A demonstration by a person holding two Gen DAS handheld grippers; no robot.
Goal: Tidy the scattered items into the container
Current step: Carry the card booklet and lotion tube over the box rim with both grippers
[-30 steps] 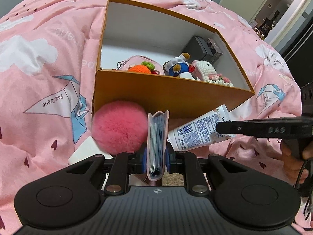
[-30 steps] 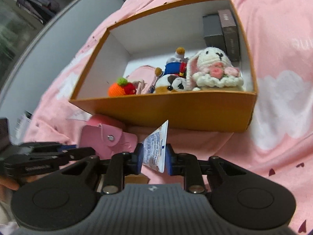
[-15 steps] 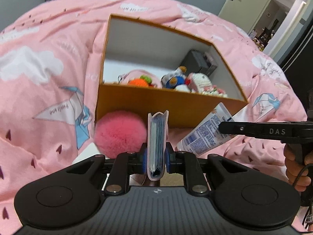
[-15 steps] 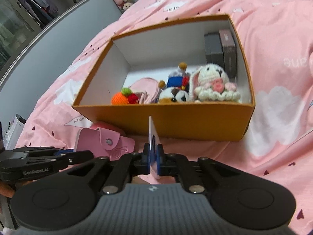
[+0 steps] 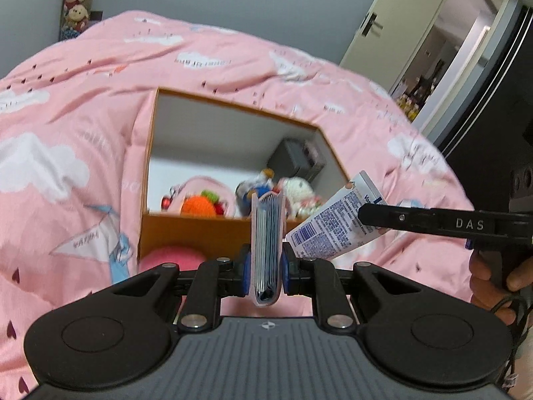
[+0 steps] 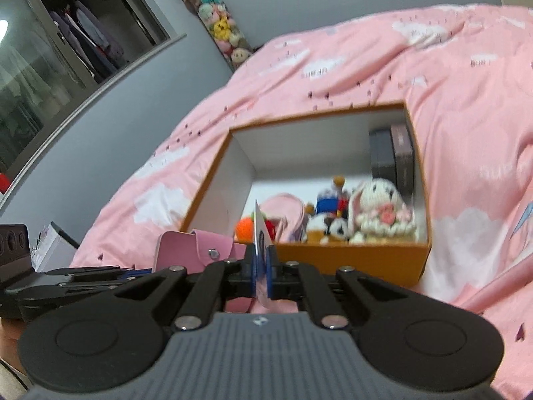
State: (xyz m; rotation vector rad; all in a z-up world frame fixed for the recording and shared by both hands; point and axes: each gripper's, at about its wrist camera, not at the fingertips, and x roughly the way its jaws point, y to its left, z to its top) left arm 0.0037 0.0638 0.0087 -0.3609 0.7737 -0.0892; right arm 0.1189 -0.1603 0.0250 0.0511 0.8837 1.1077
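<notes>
1. Bedding: a pink duvet (image 5: 233,63) printed with clouds and paper cranes covers the bed and carries everything else. It is soft, so anything set on it may tilt or sink.

2. Container: an orange cardboard box (image 5: 200,233) with a white interior sits open-topped on the duvet, ahead of both grippers. It already holds a crocheted bunny (image 6: 379,206), a crocheted carrot (image 5: 198,206), a small duck figure (image 6: 328,200), a pink pouch (image 6: 283,206) and two dark boxes (image 6: 393,160) standing in the far right corner.

3. Loose item: a pink pompom (image 5: 173,256) lies on the duvet, touching the near outside wall of the box. Judged very light and compressible; pinch it through the middle.

4. Left gripper (image 5: 266,263): closed on a pink card holder (image 5: 266,243) held upright with its sleeve edges facing the camera, raised in front of the near wall. Judged light and semi-stiff; the snap flap (image 6: 200,250) may swing. The mid-body grip looks adequate.

5. Right gripper (image 6: 261,276): closed narrow on the flat crimped end of a white cream tube (image 5: 336,226), with the tube body projecting toward the box. Judged light, with a smooth skin that may slip; the crimp is the stiffest place to hold, whereas squeezing the body risks forcing out product.

6. Release point: the open floor at the left and rear of the box appears the best landing area for both items.
</notes>
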